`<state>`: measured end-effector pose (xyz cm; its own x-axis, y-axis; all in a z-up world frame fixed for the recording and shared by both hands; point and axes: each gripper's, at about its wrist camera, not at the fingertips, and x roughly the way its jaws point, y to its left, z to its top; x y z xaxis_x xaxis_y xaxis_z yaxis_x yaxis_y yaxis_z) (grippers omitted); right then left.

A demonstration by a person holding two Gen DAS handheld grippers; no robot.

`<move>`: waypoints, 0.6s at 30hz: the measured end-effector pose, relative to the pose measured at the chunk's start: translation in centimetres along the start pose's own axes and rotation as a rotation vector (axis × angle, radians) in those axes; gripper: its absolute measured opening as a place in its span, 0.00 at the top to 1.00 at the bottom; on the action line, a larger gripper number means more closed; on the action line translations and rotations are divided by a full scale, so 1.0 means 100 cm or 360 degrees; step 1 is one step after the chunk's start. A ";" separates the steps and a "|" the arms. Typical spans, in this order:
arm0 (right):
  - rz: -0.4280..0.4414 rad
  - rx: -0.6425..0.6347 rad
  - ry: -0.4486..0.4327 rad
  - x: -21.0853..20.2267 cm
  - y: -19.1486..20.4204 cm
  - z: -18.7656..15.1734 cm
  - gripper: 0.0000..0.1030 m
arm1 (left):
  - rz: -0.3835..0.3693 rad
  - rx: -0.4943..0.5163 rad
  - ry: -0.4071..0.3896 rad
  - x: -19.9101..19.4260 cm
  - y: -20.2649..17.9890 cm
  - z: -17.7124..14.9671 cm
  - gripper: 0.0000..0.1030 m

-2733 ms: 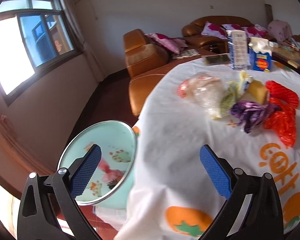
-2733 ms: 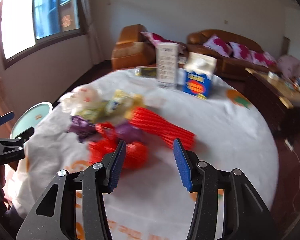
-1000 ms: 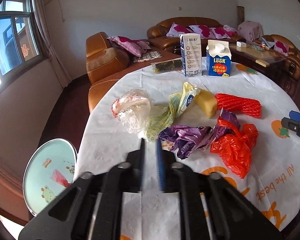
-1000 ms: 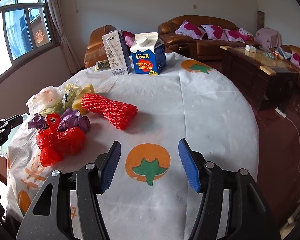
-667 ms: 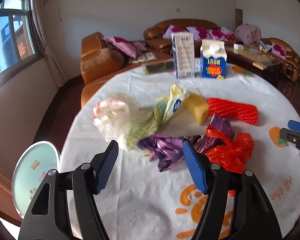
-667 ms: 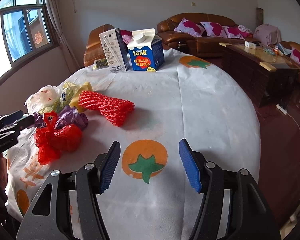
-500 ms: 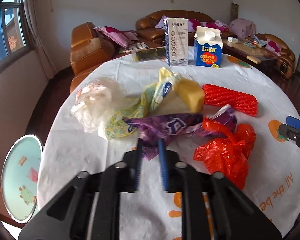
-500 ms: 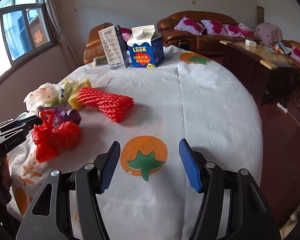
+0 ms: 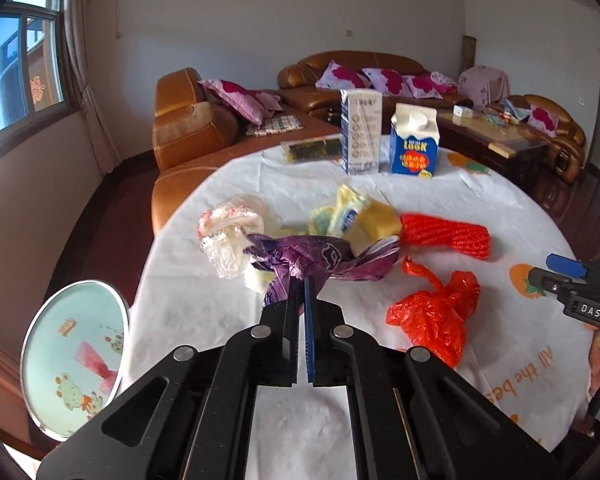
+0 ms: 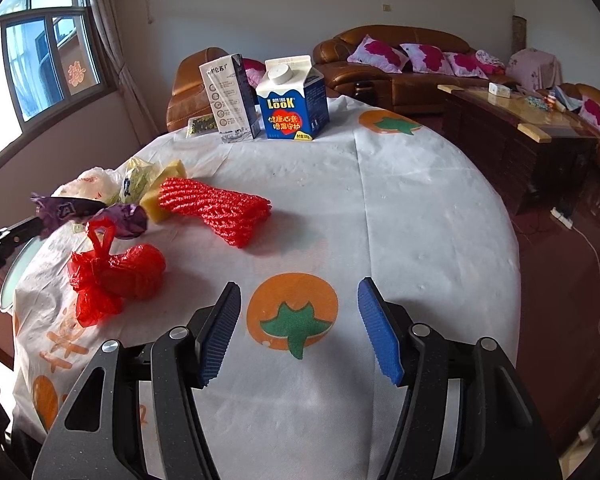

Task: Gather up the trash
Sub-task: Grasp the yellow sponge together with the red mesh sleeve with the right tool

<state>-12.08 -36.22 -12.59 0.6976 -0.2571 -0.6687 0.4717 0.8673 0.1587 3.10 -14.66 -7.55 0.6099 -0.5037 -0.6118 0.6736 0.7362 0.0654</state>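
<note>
Left wrist view, inspector A: left claw (image 9: 301,280) pressed together on the purple wrapper (image 9: 320,256), which is lifted off the bench (image 9: 440,192) in front of the white bag (image 9: 232,236). Bin (image 9: 74,356) stands low at left

Inspector B: Right claw (image 10: 298,326) spread wide, holding nothing, over the orange print (image 10: 292,312). Red bag (image 10: 116,268) and red netting (image 10: 220,208) lie on the bench
</note>
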 end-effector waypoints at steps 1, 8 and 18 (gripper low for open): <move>-0.0003 -0.0004 -0.0003 -0.001 0.001 0.001 0.41 | 0.0004 -0.0010 -0.0016 -0.006 0.003 0.000 0.98; 0.0015 -0.0027 -0.0016 -0.003 0.011 0.009 0.41 | 0.0000 -0.0063 -0.0084 -0.034 0.017 -0.002 0.98; 0.0061 -0.0031 -0.0031 0.009 0.034 0.038 0.41 | 0.0111 -0.0171 -0.0149 -0.057 0.048 -0.006 0.98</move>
<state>-7.81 -35.14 -9.87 0.7255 -0.2319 -0.6479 0.4342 0.8847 0.1696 2.62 -7.93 -4.25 0.6932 -0.4861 -0.5322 0.5830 0.8123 0.0175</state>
